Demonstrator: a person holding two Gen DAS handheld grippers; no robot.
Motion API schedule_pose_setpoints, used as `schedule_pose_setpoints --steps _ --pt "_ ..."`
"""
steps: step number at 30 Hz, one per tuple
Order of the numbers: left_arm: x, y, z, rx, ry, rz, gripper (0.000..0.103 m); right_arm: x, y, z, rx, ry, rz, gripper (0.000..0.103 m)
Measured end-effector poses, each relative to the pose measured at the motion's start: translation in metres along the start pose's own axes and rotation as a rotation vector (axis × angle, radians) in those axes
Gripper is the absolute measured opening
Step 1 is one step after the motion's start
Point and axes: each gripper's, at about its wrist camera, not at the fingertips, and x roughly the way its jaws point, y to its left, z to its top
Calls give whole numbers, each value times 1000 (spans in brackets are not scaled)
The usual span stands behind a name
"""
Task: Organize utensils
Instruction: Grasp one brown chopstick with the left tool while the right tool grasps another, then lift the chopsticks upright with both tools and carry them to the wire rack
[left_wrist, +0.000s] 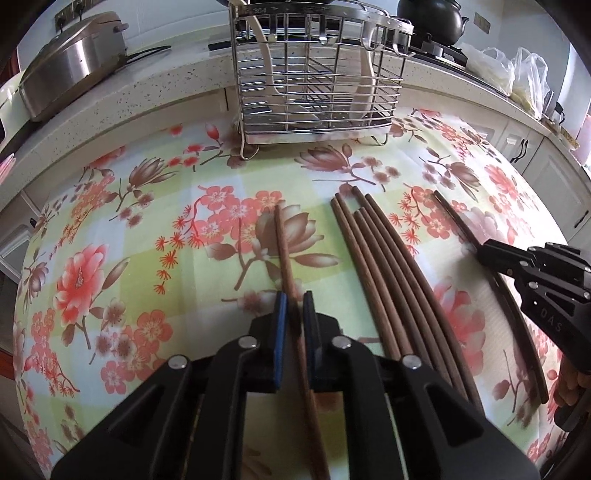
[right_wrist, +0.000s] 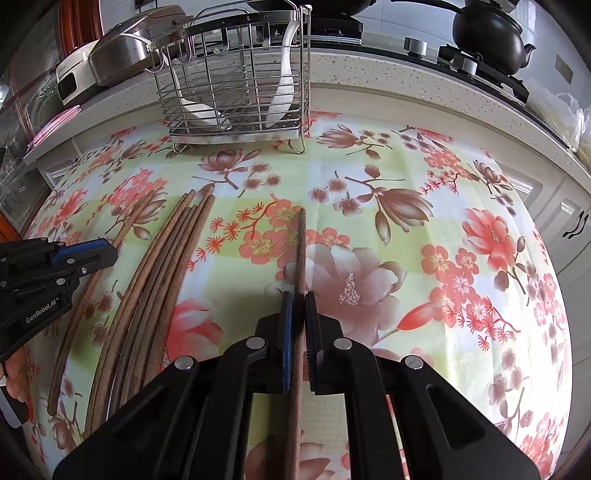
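My left gripper (left_wrist: 294, 297) is shut on a brown wooden chopstick (left_wrist: 282, 243) that lies lengthwise on the floral tablecloth. To its right lies a bundle of several chopsticks (left_wrist: 384, 266). Further right, my right gripper (left_wrist: 484, 249) is shut on another single chopstick (left_wrist: 454, 214). In the right wrist view that gripper (right_wrist: 297, 295) pinches its chopstick (right_wrist: 301, 243) between blue pads, with the bundle (right_wrist: 166, 258) and the left gripper (right_wrist: 110, 251) off to the left. A wire utensil rack (left_wrist: 314, 74) holding white spoons (left_wrist: 365, 85) stands at the table's far edge.
Behind the rack (right_wrist: 236, 92) runs a speckled countertop (left_wrist: 166, 88) with a steel rice cooker (left_wrist: 74, 62), a black kettle (left_wrist: 432, 22) on a stove, and plastic bags (left_wrist: 517, 74). White cabinet doors (right_wrist: 569, 221) are on the right. The floral tablecloth (right_wrist: 443, 258) stretches right.
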Motion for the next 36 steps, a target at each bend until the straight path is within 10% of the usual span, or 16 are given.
schedule_pose_setpoints --steps 36 --pt "-94 29 27 -112 -208 -102 7 -94 -13 27 44 -194 31 7"
